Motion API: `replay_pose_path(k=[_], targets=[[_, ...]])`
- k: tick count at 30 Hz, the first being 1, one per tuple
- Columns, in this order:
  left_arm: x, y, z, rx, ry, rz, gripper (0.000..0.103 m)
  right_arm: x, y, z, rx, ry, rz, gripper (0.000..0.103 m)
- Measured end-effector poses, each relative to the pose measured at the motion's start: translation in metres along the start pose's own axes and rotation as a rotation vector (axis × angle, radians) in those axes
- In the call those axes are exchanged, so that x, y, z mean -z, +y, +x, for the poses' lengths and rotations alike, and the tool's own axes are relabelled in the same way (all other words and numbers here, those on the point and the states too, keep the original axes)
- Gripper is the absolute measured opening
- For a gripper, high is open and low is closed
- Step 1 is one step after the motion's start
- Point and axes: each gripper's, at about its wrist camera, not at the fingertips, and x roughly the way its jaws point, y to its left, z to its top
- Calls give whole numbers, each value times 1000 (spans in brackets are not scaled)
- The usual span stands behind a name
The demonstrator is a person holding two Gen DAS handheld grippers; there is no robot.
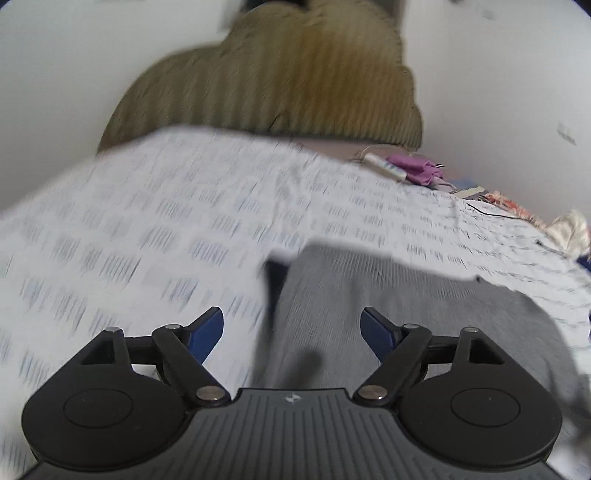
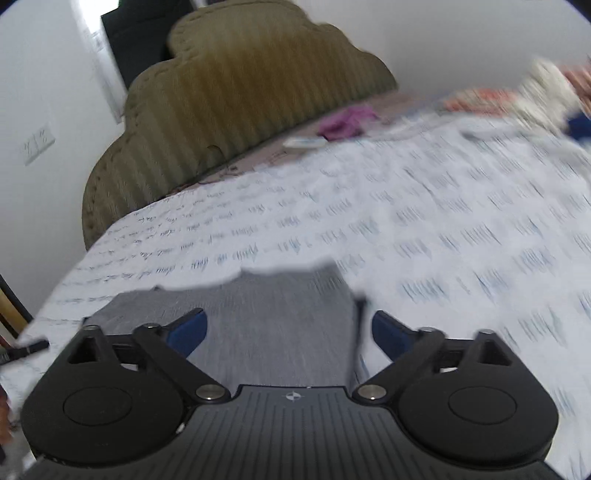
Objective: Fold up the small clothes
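Both tongs agape, empty; grey garment beneath.

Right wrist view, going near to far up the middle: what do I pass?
Right gripper, open → grey garment → white patterned bedsheet → purple cloth → olive headboard → wall.

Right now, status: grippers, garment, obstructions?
Left gripper open, empty. Right gripper open, empty. Grey garment flat on the patterned bedsheet. Nothing in the way.
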Motion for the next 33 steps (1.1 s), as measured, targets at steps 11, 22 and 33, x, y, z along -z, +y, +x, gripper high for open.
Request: replay_pose_path(k=[11, 22, 33], targets=[[59, 39, -22, 157, 148, -450, 82, 104, -46, -48, -145, 167, 485, 77], [64, 29, -4, 219, 223, -559, 41, 101, -50, -15, -213, 188, 661, 38], [34, 18, -29, 221, 161, -398, 4, 77, -42, -39, -262, 110, 596, 12]])
